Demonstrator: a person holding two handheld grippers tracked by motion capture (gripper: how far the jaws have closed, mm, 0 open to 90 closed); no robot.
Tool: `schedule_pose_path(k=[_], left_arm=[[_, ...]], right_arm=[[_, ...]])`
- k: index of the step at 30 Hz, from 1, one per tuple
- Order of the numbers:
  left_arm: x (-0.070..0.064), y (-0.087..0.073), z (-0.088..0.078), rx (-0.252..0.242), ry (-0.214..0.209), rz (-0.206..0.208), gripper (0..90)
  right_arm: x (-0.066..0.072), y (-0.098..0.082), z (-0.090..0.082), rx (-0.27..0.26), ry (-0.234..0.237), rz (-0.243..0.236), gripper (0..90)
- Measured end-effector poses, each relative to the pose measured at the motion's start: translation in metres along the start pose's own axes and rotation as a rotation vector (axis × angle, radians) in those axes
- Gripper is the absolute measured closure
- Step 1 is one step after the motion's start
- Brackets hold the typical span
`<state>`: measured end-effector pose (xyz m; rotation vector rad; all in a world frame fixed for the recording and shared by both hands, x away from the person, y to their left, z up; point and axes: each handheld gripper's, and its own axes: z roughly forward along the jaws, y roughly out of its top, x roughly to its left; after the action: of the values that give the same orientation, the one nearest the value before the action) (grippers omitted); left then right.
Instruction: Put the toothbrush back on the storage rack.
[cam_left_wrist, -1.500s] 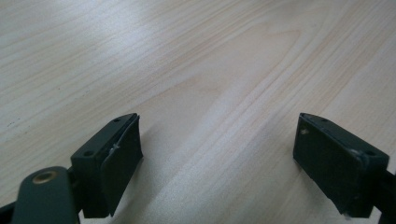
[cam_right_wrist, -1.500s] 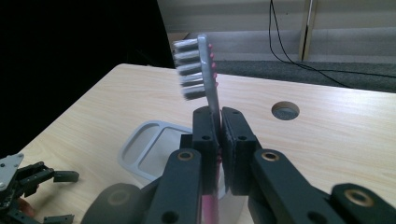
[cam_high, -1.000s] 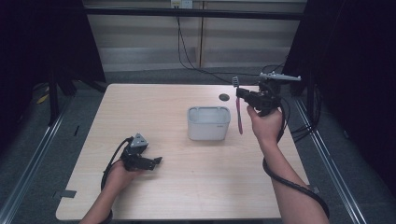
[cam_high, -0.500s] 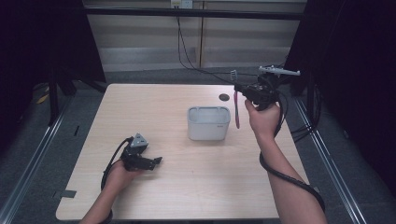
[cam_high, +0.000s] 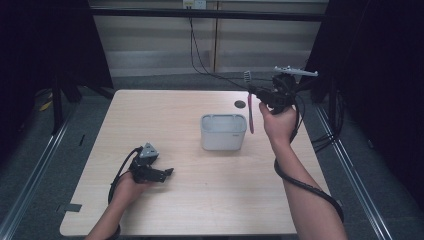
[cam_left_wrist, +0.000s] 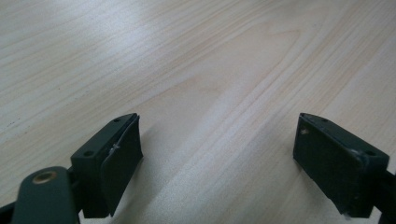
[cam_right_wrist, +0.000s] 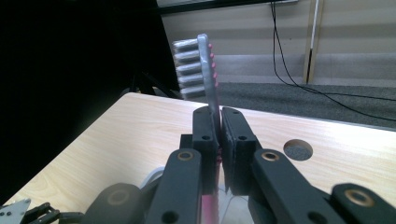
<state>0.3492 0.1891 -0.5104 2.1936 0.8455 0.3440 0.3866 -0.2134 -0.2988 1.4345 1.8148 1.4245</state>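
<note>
My right gripper (cam_high: 257, 93) is held in the air above the table's far right, shut on a toothbrush (cam_high: 250, 112) with a pink handle. The toothbrush stands upright, its bristled head (cam_right_wrist: 194, 67) above the jaws and its handle hanging down just right of a white rectangular cup (cam_high: 223, 131). In the right gripper view the right gripper (cam_right_wrist: 219, 125) pinches the neck of the brush. My left gripper (cam_high: 167, 172) rests on the table at the front left, open, with bare wood between its pads (cam_left_wrist: 122, 156).
The wooden table (cam_high: 200, 200) has a dark round cable hole (cam_high: 240, 104) near its far edge, behind the cup. Cables trail from both grippers. Black curtains and metal rails flank the table.
My right gripper has risen and drifted slightly left with the toothbrush, whose handle now hangs close to the cup's right side. The left gripper has stayed put.
</note>
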Motion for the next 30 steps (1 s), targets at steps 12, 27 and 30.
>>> schedule_pose_path(k=[12, 27, 30], left_arm=[[0.0, 0.0, 0.0, 0.0, 0.0, 0.0, 15.0], [0.0, 0.0, 0.0, 0.0, -0.002, -0.002, 14.9], [0.0, 0.0, 0.0, 0.0, -0.001, 0.0, 14.9]], right_arm=[[0.006, 0.005, 0.012, -0.003, -0.003, -0.014, 84.9], [0.012, 0.005, 0.024, -0.019, -0.002, -0.022, 84.9], [0.011, 0.004, 0.026, -0.017, -0.006, -0.022, 84.9]])
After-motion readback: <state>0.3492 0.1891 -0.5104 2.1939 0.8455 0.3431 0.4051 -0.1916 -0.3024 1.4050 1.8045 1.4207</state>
